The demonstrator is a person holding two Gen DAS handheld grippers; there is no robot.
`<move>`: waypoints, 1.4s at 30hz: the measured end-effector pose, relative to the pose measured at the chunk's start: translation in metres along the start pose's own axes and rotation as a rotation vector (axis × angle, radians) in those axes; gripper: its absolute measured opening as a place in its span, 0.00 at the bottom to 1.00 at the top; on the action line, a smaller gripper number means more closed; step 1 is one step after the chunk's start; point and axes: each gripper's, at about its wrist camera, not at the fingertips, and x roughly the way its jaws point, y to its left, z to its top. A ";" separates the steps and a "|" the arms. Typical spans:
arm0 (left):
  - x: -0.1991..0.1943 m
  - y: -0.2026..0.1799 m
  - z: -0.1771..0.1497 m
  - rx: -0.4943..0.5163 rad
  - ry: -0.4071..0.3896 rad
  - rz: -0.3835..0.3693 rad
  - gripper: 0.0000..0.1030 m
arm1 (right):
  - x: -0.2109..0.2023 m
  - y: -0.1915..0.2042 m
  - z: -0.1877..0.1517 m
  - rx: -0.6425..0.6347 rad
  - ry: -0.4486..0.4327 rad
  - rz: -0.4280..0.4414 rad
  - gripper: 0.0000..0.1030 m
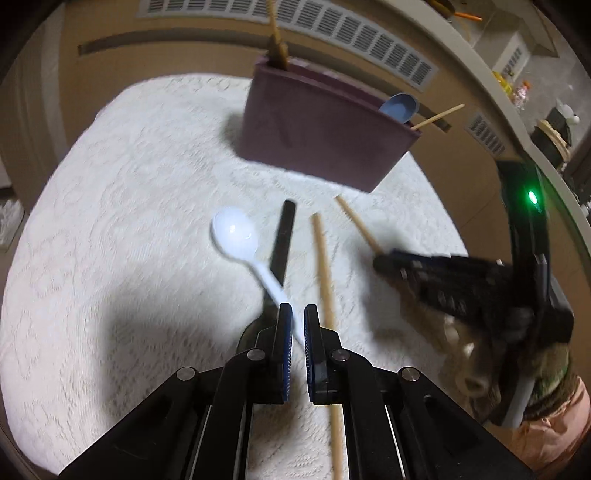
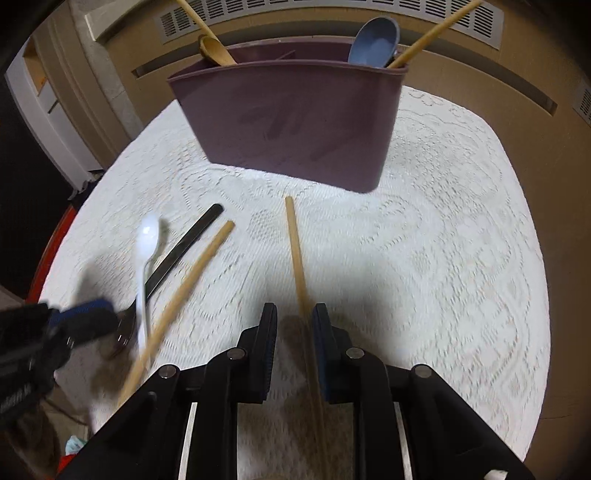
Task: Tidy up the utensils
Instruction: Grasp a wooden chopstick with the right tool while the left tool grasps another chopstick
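A purple utensil caddy [image 1: 317, 129] [image 2: 295, 118] stands at the far side of the white lace tablecloth [image 1: 129, 221]. It holds a wooden spoon [image 2: 216, 50], a blue spoon [image 2: 375, 42] and a chopstick [image 2: 432, 33]. My left gripper [image 1: 298, 325] is nearly shut around the handle of a white plastic spoon [image 1: 236, 232] [image 2: 146, 240], raised off the cloth. A dark metal utensil [image 1: 282, 240] [image 2: 184, 247] and a chopstick [image 1: 325, 273] [image 2: 184, 291] lie beside it. My right gripper [image 2: 294, 321] [image 1: 391, 264] stands around another chopstick [image 2: 297, 258] [image 1: 356, 221], jaws partly open.
A beige wall with vent grilles [image 1: 332, 33] runs behind the table. A cluttered shelf [image 1: 517, 85] is at the upper right. The table's red rim [image 2: 51, 251] shows at the left.
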 end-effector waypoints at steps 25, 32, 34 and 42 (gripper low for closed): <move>0.071 -0.064 0.028 0.256 0.147 0.205 0.27 | -0.058 -0.032 -0.049 0.066 -0.030 0.089 0.06; 0.074 -0.065 0.029 0.271 0.120 0.174 0.09 | -0.059 -0.036 -0.053 0.058 -0.061 0.058 0.12; 0.071 -0.063 0.028 0.260 0.118 0.139 0.08 | -0.060 -0.035 -0.053 0.049 -0.067 0.034 0.21; 0.029 -0.046 0.014 0.141 0.038 0.043 0.07 | -0.049 -0.018 -0.041 -0.025 -0.055 0.035 0.24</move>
